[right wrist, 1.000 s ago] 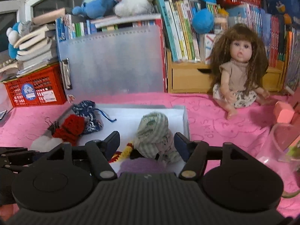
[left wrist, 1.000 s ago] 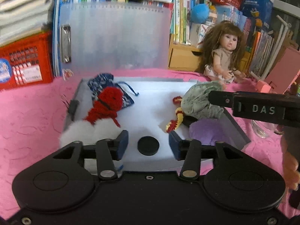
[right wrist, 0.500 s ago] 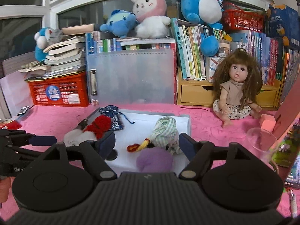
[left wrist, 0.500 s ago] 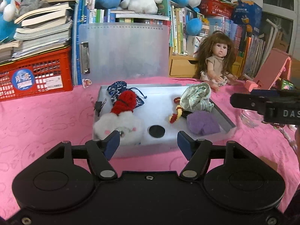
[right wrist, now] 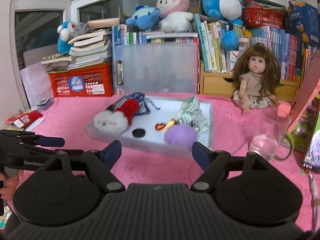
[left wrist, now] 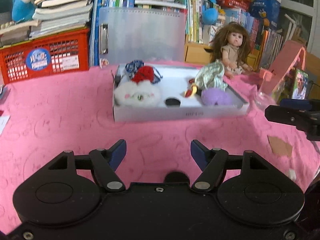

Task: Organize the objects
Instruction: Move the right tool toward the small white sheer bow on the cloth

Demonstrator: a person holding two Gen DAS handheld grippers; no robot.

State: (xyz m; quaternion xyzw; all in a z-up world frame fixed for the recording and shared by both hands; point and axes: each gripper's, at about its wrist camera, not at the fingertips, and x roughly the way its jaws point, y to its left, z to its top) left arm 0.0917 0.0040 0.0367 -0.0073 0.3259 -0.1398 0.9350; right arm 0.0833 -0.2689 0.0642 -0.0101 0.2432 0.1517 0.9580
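A shallow white box [left wrist: 180, 114] sits on the pink cloth. It holds a white plush [left wrist: 136, 95], a red knit piece [left wrist: 145, 75], a blue patterned pouch [left wrist: 133, 67], a black disc [left wrist: 172, 102], a purple plush [left wrist: 216, 98], a green striped cloth [left wrist: 210, 78] and a small red-yellow trinket [left wrist: 190, 91]. My left gripper [left wrist: 158, 148] hovers over bare cloth in front of the box, its jaws opening with nothing between them. My right gripper [right wrist: 157, 148] is open and empty, just short of the box [right wrist: 152, 144].
A doll [right wrist: 255, 84] sits behind the box at right. A clear glass [right wrist: 268, 136] stands right of the box beside a pink case [left wrist: 288, 60]. A red crate [left wrist: 46, 58], a grey folder [left wrist: 144, 38], books and plush toys line the back.
Both grippers have pulled back from over the box to the cloth in front of it. The left jaws have spread wider, the right ones slightly. The black disc stays in the box.
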